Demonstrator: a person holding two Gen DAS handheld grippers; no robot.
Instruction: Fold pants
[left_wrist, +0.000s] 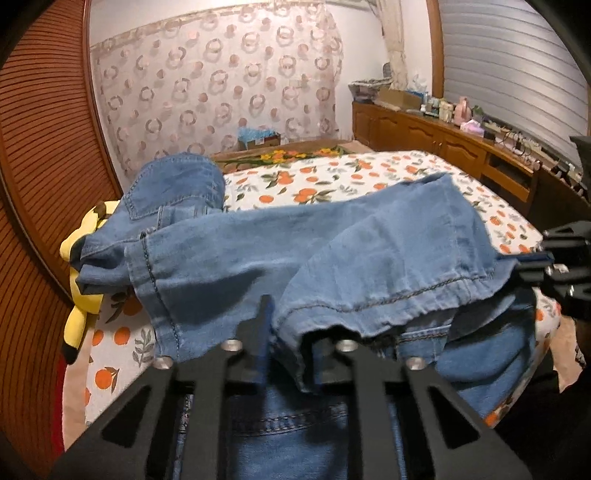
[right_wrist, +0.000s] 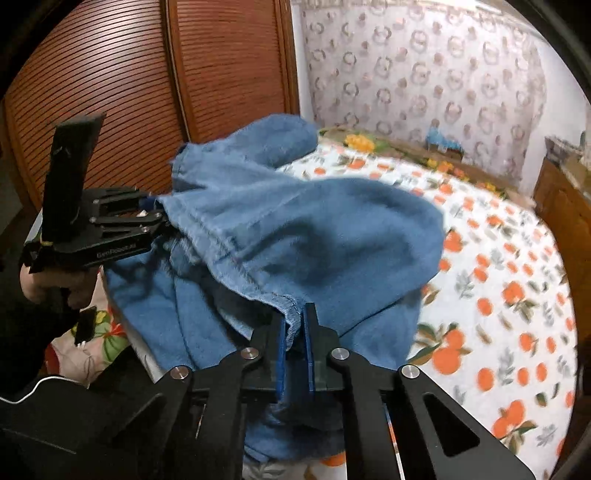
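Blue denim jeans (left_wrist: 295, 251), soft and washed pale, lie heaped on the bed (left_wrist: 332, 184), whose white sheet is printed with oranges and green leaves. From your left wrist camera the long axis of the pant legs runs from about 9 o'clock to 3 o'clock, with the stitched back pocket humped up at 10 o'clock and a double-stitched hem edge sagging at 5 o'clock of centre. Your left claw (left_wrist: 288, 354) tilts down toward the bed, its jaws pinched tight on a folded denim edge that drapes over the black fingers; darker denim shows below, between the linkage arms.

Over at 3 o'clock in that view, your right claw (left_wrist: 532, 258) comes in level from the side and bites the far hem corner. From the right wrist camera that same claw (right_wrist: 295, 332) is closed on a stitched hem, the blue pads nipping the cloth, which is blurred and bulges upward. Your left claw (right_wrist: 162, 218) sits at 9 o'clock there, clamped on the other end of the hem, with your hand (right_wrist: 48, 284) wrapped round its handle beneath. A yellow and black plush toy (left_wrist: 81, 295) pokes out from under the jeans at 8 o'clock, beside the ribbed wooden wardrobe door (left_wrist: 40, 147).
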